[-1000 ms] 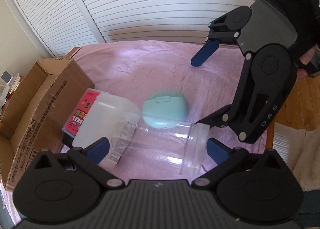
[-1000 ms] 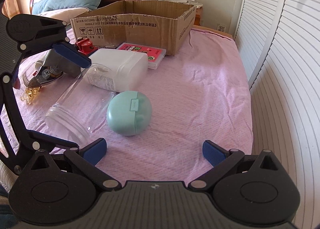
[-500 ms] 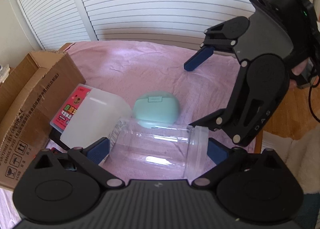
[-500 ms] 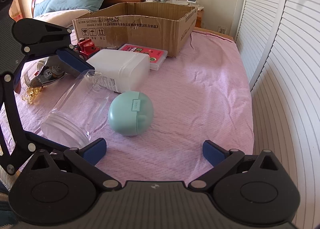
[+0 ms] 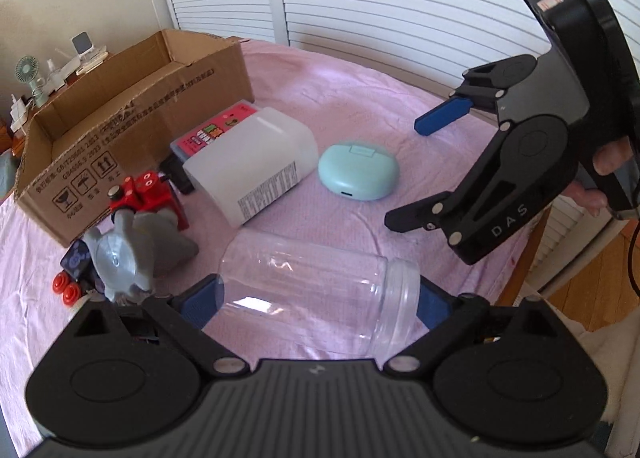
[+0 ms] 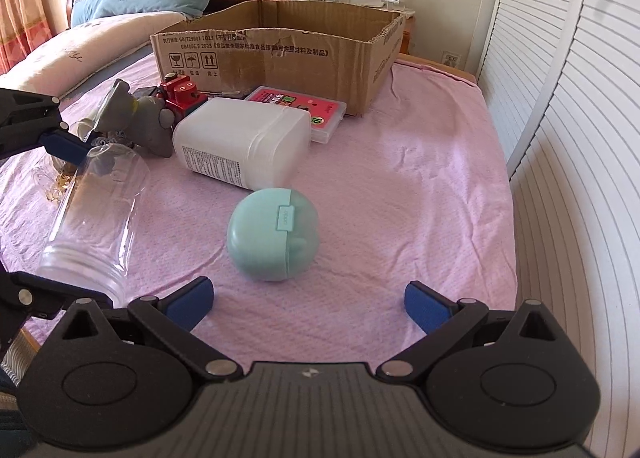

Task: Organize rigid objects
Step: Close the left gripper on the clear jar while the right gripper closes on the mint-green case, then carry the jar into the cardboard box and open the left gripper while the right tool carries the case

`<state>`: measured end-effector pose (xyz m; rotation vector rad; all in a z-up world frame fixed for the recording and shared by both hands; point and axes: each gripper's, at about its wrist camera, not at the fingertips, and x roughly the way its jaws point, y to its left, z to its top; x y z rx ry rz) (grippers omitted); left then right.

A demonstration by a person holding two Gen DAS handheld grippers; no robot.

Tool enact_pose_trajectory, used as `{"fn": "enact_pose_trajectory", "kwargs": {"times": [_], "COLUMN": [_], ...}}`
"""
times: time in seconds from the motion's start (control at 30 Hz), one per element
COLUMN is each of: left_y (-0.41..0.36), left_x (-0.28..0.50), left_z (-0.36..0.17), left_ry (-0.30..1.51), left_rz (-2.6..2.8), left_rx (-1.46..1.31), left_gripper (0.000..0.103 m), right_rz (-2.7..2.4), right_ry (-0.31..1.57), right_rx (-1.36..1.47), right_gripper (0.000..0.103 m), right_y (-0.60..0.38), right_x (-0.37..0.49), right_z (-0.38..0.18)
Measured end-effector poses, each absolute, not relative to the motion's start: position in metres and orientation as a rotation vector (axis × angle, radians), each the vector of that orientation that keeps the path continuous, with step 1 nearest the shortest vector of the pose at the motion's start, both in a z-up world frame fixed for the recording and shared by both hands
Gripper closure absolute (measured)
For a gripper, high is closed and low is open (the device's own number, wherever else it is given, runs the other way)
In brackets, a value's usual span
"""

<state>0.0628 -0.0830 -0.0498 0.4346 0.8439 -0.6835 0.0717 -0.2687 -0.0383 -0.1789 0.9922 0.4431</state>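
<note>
A clear plastic jar [image 5: 320, 290], lidless, lies sideways on the pink bedspread [image 5: 360, 98], near a mint case [image 5: 359, 170]

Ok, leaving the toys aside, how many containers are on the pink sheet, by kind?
Clear jar: 1
White canister: 1
Mint clamshell case: 1
Pink flat case: 1
Cardboard box: 1
Total: 5

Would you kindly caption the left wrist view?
Left gripper clamps a clear plastic jar endwise above the pink bedspread.
</note>
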Motion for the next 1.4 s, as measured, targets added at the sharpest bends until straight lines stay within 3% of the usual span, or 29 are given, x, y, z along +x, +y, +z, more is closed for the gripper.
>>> {"fn": "enact_pose_trajectory", "kwargs": {"times": [0.23,0.4,0.63,1.07,1.4], "left_y": [-0.084,-0.085,-0.082,-0.076,-0.064], "left_x": [0.065,0.065,0.064,0.066,0.086], "left_z": [-0.051,-0.050,-0.049,-0.030,0.013], "left_ry": [0.838,0.830,0.830,0.845,0.820], "left_rz": [-0.687,-0.686,-0.689,-0.684,-0.658], "left_rx": [0.420,0.404,0.392,0.367,0.314], "left_gripper": [0.005,0.006,0.007,0.007,0.007], "right_rz": [0.462,0.468,0.477,0.459,0.472], "right_ry": [0.957,0.946,0.938,0.980,0.952], "right_rx": [-0.182,-0.191,-0.191,-0.210,-0.208], "right_gripper": [0.026,0.030,0.045,0.046,0.046], "right_y": [-0.255,-0.247,-0.241,-0.244,-0.251], "right_x": [0.082,0.085,0.088,0.088,0.096], "right_z": [-0.035,-0.035,-0.034,-0.023,0.014]}}
